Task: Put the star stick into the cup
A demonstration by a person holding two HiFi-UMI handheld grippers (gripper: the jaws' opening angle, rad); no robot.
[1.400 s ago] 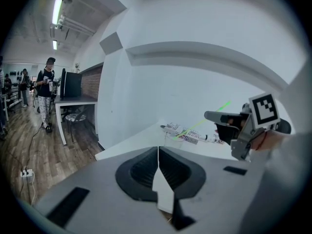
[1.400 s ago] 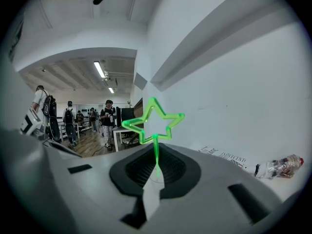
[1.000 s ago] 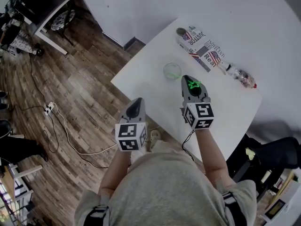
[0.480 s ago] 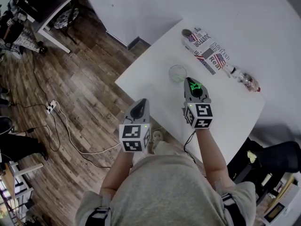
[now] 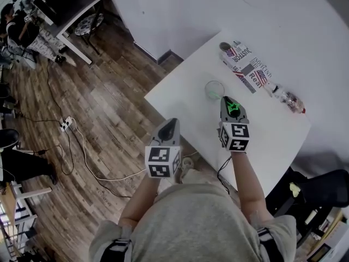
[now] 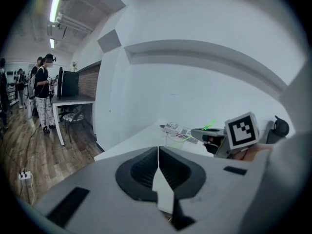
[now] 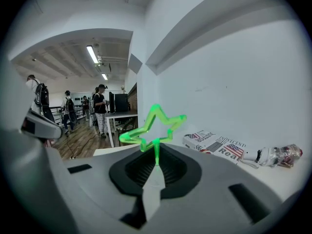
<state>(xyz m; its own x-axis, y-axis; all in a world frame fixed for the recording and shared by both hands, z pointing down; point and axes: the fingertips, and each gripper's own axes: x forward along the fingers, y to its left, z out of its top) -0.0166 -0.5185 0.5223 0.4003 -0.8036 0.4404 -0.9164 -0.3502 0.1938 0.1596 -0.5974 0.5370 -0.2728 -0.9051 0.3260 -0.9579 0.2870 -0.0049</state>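
A green star stick (image 7: 155, 126) stands up from my right gripper (image 7: 157, 162), its thin stem pinched between the jaws, which are starting to open slightly. In the head view the star (image 5: 233, 107) glows over the right gripper (image 5: 229, 100), which hovers just near of the clear cup (image 5: 214, 90) on the white table (image 5: 180, 91). The cup has something green in it. My left gripper (image 5: 170, 125) hangs off the table's near-left edge, shut and empty (image 6: 158, 150). From it, the cup (image 6: 176, 139) shows ahead to the right.
A printed box (image 5: 245, 70) lies at the table's far side, with a small plastic bottle (image 5: 286, 97) to its right. A white wall runs behind the table. Wooden floor with a cable (image 5: 82, 152) lies left; people stand near a dark desk (image 5: 71, 4).
Both grippers have shifted slightly to the right in the head view, and the right one has come a bit closer to the cup. The star stick stays in the right gripper.
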